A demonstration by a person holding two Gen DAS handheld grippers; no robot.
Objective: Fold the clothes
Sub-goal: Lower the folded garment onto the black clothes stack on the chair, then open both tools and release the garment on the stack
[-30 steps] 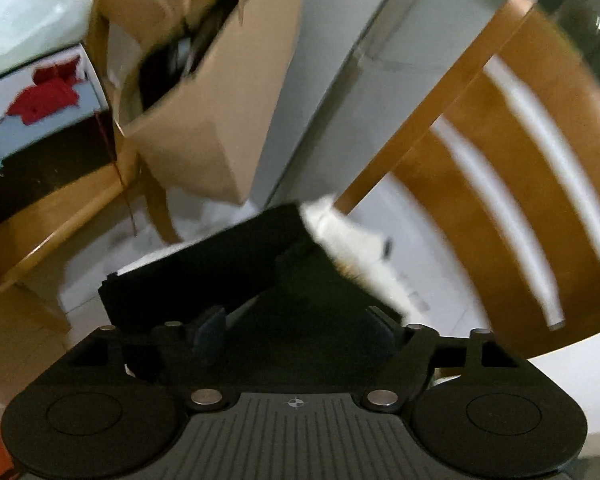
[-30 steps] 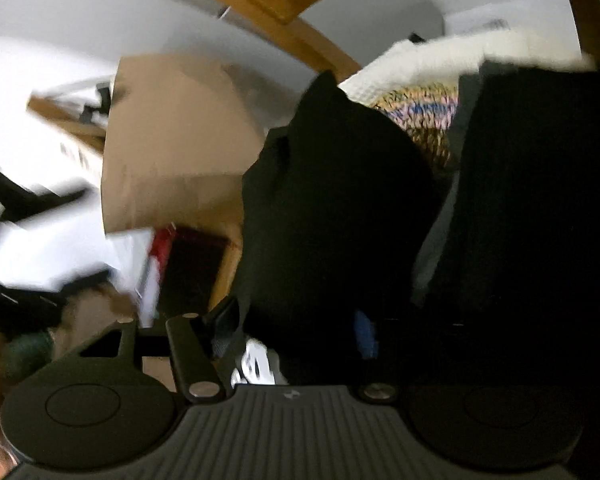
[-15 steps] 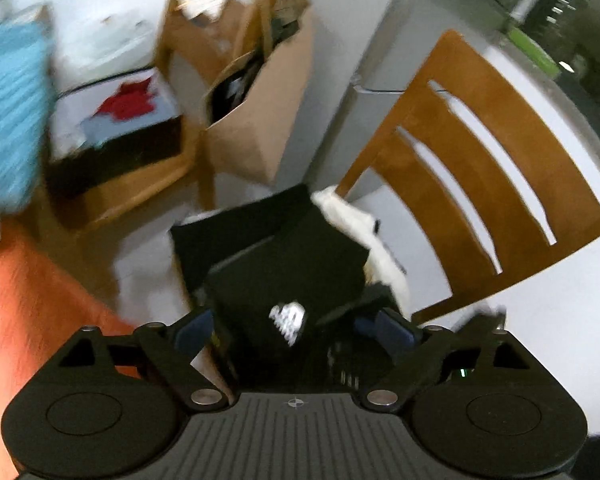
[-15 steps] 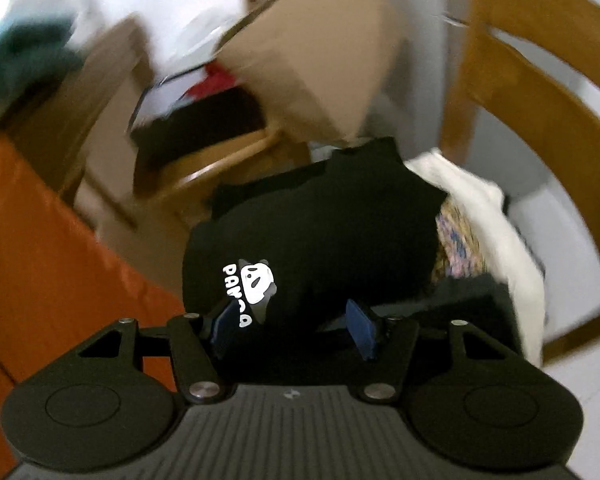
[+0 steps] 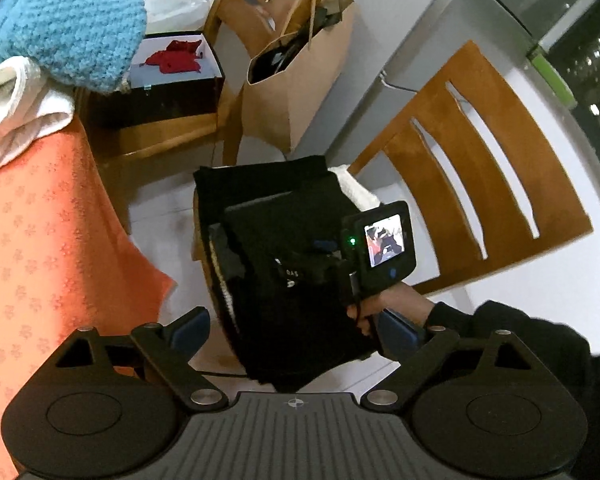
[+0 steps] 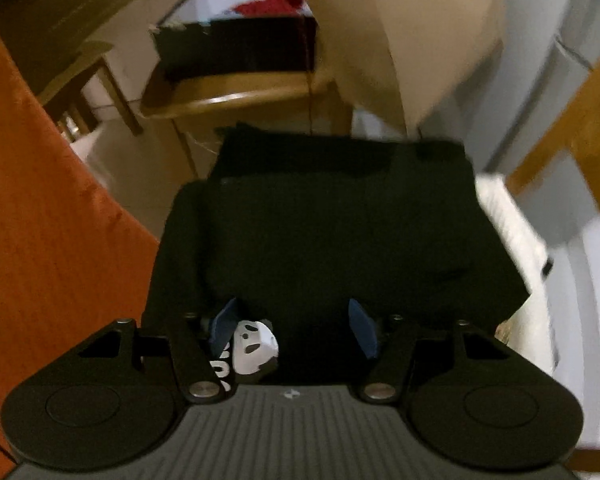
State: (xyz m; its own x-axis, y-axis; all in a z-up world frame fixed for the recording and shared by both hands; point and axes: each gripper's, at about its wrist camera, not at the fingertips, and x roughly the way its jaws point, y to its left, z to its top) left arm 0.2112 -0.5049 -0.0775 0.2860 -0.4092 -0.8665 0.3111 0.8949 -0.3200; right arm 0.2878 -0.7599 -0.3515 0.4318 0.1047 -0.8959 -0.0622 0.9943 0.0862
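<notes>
Your left gripper (image 5: 296,330) hangs spread wide above the folded black panda-print garment (image 5: 296,280), gripping nothing. That garment tops the clothes stack on the slatted wooden chair (image 5: 480,160). Your right gripper (image 6: 296,328) sits low over it, fingers apart.

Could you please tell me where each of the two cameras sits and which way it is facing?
Left wrist: sits on the left gripper, raised, looking down on the black clothes piled by the chair; its open fingers, the right gripper's back and the right hand show.
Right wrist: sits on the right gripper, low over the same clothes; its open fingers show.
Shared: clothes, orange cloth, paper bag.
</notes>
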